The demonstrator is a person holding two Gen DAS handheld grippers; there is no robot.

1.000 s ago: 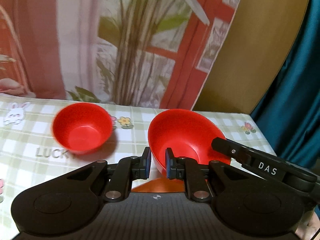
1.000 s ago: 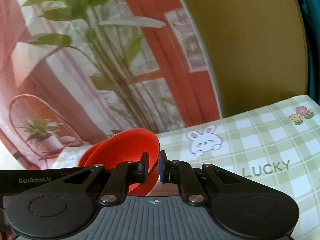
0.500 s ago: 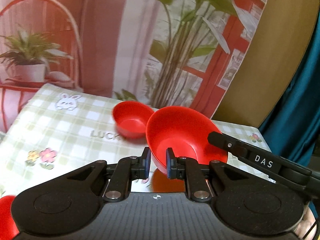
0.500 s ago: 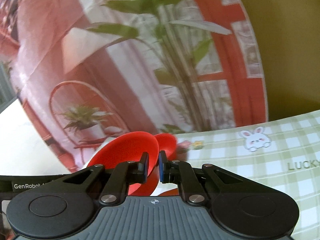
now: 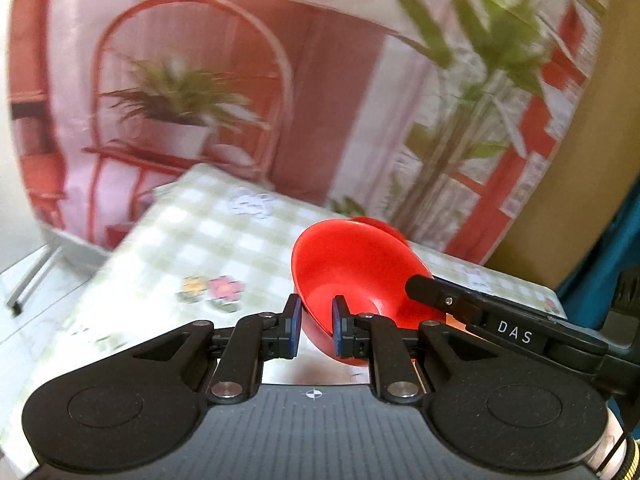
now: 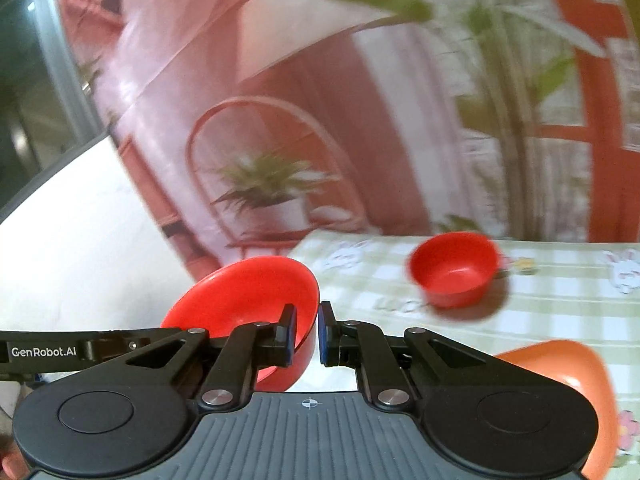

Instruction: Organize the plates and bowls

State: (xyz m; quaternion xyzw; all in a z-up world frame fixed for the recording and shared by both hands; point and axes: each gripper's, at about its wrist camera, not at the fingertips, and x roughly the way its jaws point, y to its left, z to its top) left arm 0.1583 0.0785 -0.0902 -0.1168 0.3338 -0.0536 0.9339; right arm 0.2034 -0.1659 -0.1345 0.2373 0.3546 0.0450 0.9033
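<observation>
Both grippers hold one large red bowl (image 5: pixel 352 264) above the table. My left gripper (image 5: pixel 314 326) is shut on its near rim. My right gripper (image 6: pixel 306 334) is shut on the opposite rim of the same bowl (image 6: pixel 248 292); its black finger (image 5: pixel 436 292) shows at the bowl's right side in the left wrist view. A smaller red bowl (image 6: pixel 454 270) sits upright on the green checked tablecloth (image 6: pixel 560 292); in the left wrist view only its edge (image 5: pixel 380 224) peeks out behind the held bowl. An orange plate (image 6: pixel 568 376) lies at the near right.
The tablecloth (image 5: pixel 208 240) carries bunny and flower prints. A printed backdrop with plants and red frames (image 5: pixel 192 92) stands behind the table. A white surface (image 6: pixel 72 248) lies left of the table, and a teal curtain (image 5: pixel 624 240) hangs at the far right.
Both grippers have swung left with the large red bowl. The small red bowl slid behind the held bowl in the left view and came into the right view, along with the orange plate.
</observation>
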